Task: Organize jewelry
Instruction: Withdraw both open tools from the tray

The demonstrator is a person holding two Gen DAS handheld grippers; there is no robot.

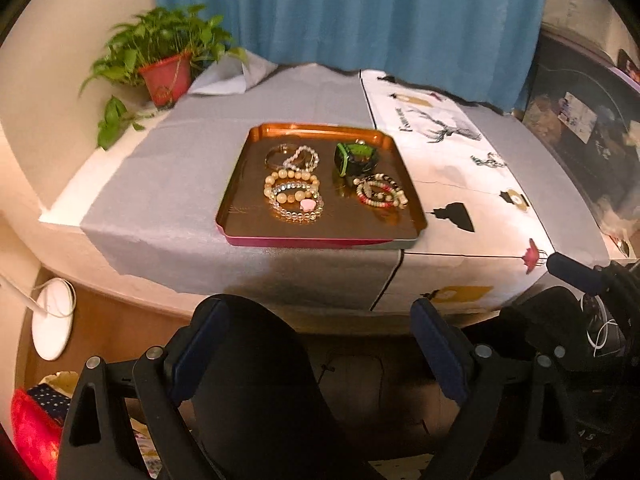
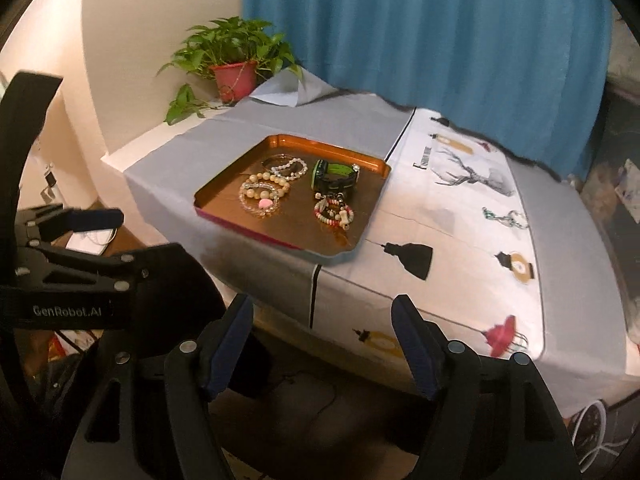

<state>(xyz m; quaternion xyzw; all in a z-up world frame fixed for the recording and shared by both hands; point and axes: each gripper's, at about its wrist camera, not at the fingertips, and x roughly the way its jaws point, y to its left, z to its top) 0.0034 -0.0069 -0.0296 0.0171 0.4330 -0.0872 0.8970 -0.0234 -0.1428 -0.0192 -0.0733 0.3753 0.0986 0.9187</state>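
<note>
Sitting on the left of the copper tray are the cream bead bracelets, with the green watch and a colourful beaded bracelet lying to their right, everything grouped by type, so the sorting is looking done to me. Both grippers are hanging back off the near edge of the surface, left gripper and right gripper each spread apart and holding nothing, probably just clearing out.
</note>
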